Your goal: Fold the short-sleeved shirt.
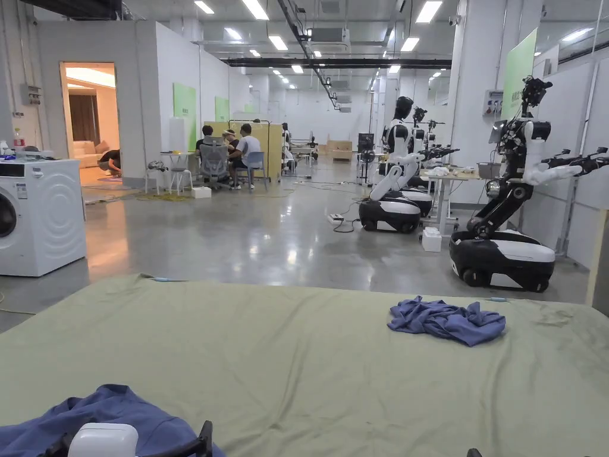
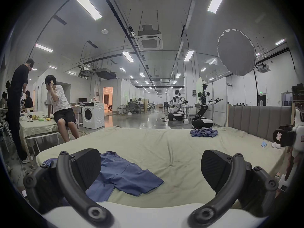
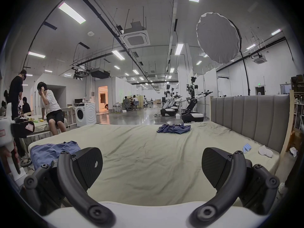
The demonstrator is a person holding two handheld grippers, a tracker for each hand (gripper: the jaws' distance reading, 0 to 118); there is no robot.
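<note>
Bed (image 2: pixel 172 149), covered by a pale green sheet: the work surface, lying ahead of and below both grippers and reaching to a grey padded headboard (image 3: pixel 250 116) on the right gripper's far right. Its broad bare middle is presumably kept free as the place to spread and fold.

Short-sleeved shirt (image 2: pixel 121 174), blue, loosely spread with one sleeve toward the bed's middle: it lies at the near left corner of the bed, just ahead of the left gripper and partly behind that gripper's left jaw. In the right gripper view the shirt (image 3: pixel 49 152) sits forward and well to the left. Nothing holds it; folding appears not yet begun.

Second blue garment (image 1: pixel 446 321), crumpled: far ahead of both grippers, near the bed's far edge, well apart from the shirt, probably set aside.

Left gripper (image 2: pixel 150 169): jaws spread wide with only sheet and shirt seen between them, gripping nothing. It hovers low at the near edge, closest to the shirt, and seems the one placed to reach first.

Right gripper (image 3: pixel 152 167): jaws likewise spread wide and empty, over bare sheet to the right of the left gripper, leaving room between the two for the garment.

Small items: a white sock (image 3: pixel 265 151) and a pale blue object (image 3: pixel 246 147) lie forward right of the right gripper, near the headboard, clear of the work.
</note>
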